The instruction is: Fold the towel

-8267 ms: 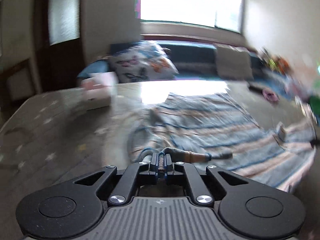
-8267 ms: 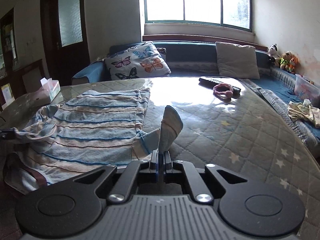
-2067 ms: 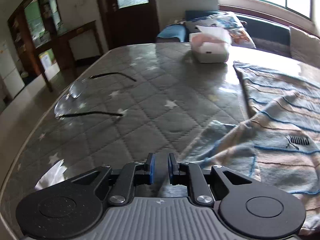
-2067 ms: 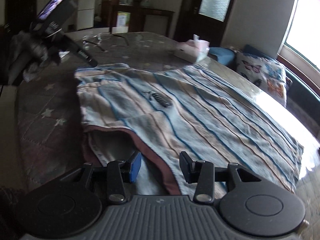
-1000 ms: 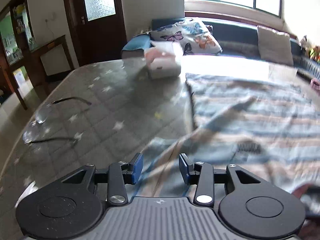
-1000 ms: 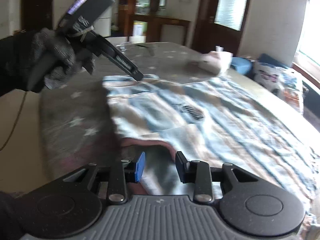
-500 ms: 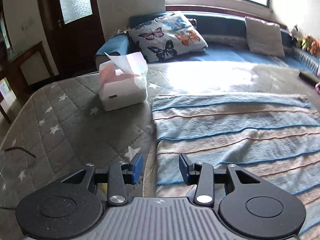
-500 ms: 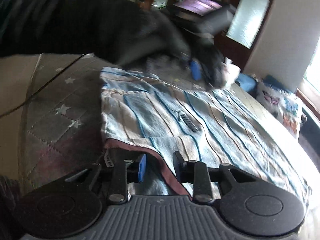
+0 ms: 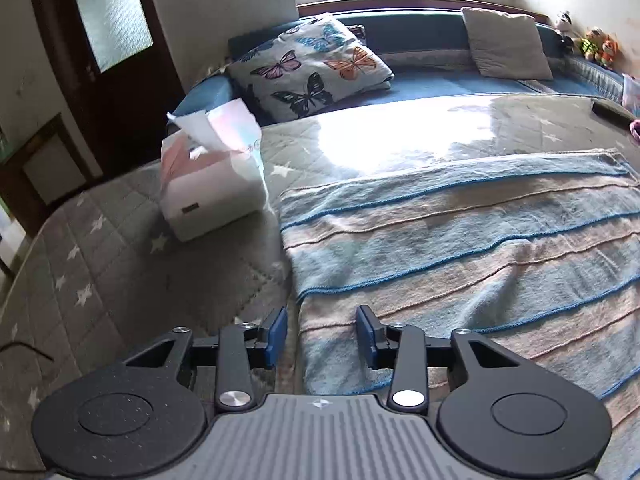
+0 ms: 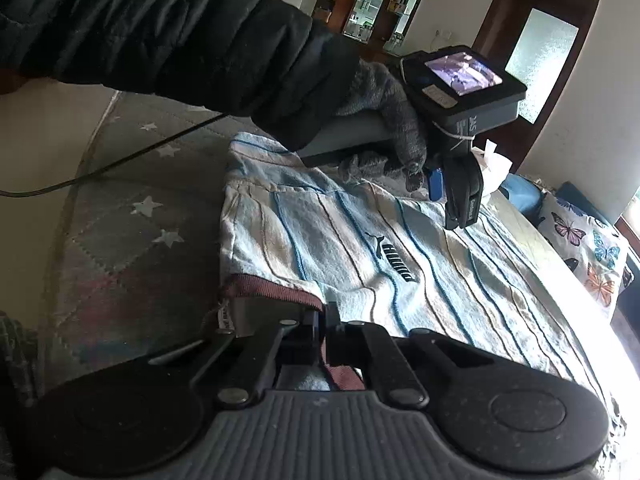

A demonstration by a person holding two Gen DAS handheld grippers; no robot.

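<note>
A blue and beige striped towel (image 9: 460, 248) lies flat on the quilted table cover. In the left wrist view my left gripper (image 9: 321, 336) is open, its blue pads (image 9: 277, 335) straddling the towel's left edge just above the cloth. In the right wrist view the towel (image 10: 340, 240) shows a black logo and a maroon hem (image 10: 272, 286) at the near edge. My right gripper (image 10: 322, 332) is shut on that hem near the corner. The left gripper (image 10: 448, 200), held by a gloved hand (image 10: 384, 108), hovers over the towel's far side.
A white tissue box (image 9: 212, 192) stands on the table just left of the towel's far corner. Behind the table runs a blue sofa with a butterfly cushion (image 9: 312, 68). A black cable (image 10: 120, 160) trails over the star-patterned cover (image 9: 100, 272).
My right gripper has closed on the towel's maroon hem. The left gripper stayed open and shifted forward along the towel's left edge, nearer the tissue box.
</note>
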